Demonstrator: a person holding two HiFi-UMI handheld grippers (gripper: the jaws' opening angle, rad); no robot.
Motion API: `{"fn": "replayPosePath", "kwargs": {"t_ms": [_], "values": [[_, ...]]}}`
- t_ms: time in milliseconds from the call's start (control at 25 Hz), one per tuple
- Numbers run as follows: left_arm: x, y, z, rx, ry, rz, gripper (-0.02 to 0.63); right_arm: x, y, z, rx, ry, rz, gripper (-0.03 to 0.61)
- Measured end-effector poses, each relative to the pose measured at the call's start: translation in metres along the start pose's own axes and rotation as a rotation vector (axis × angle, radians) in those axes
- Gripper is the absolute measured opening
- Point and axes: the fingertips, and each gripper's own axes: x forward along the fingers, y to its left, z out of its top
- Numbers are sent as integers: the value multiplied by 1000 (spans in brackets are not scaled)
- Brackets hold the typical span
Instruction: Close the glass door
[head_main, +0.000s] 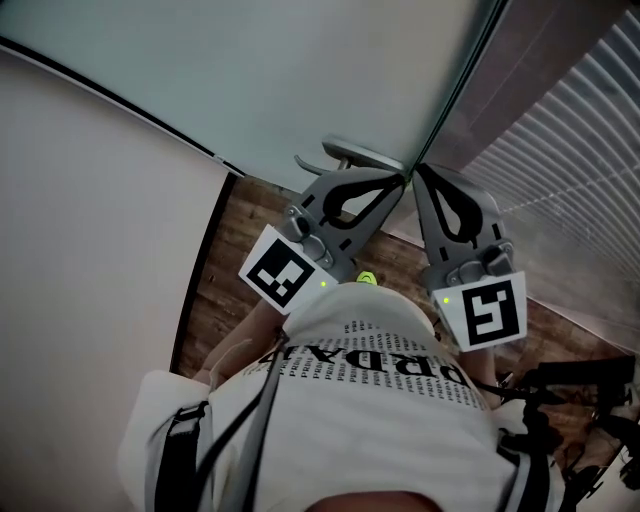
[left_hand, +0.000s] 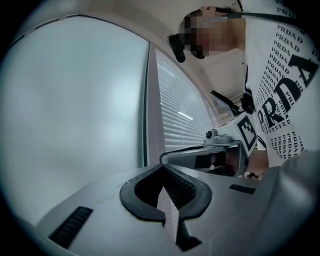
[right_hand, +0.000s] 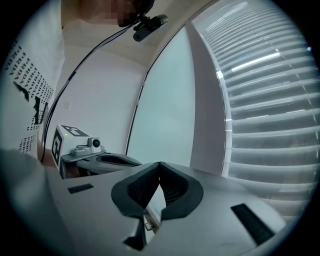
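The frosted glass door (head_main: 300, 70) fills the upper head view, its dark edge running down to a metal lever handle (head_main: 348, 152). My left gripper (head_main: 402, 179) is shut and empty, its tips just right of and below the handle, close to the door's edge. Right beside it my right gripper (head_main: 418, 168) is also shut and empty, tips close to the same edge. In the left gripper view the closed jaws (left_hand: 162, 168) point at the glass (left_hand: 75, 110). The right gripper view shows closed jaws (right_hand: 159, 164) before the glass (right_hand: 167, 115) and its grey frame (right_hand: 205, 115).
Slatted blinds (head_main: 570, 120) cover the panel right of the door. A white wall (head_main: 90, 200) stands at the left, with wood floor (head_main: 240, 250) below. Black gear (head_main: 580, 400) lies at the lower right. The person's white printed shirt (head_main: 360, 390) fills the bottom.
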Motion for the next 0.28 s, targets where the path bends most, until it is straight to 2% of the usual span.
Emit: {"fn": "replayPosePath", "kwargs": {"t_ms": [280], "values": [[1,1,-12,-54,41,-29,-2,10,-1,-11,31,55,1,-3]]}}
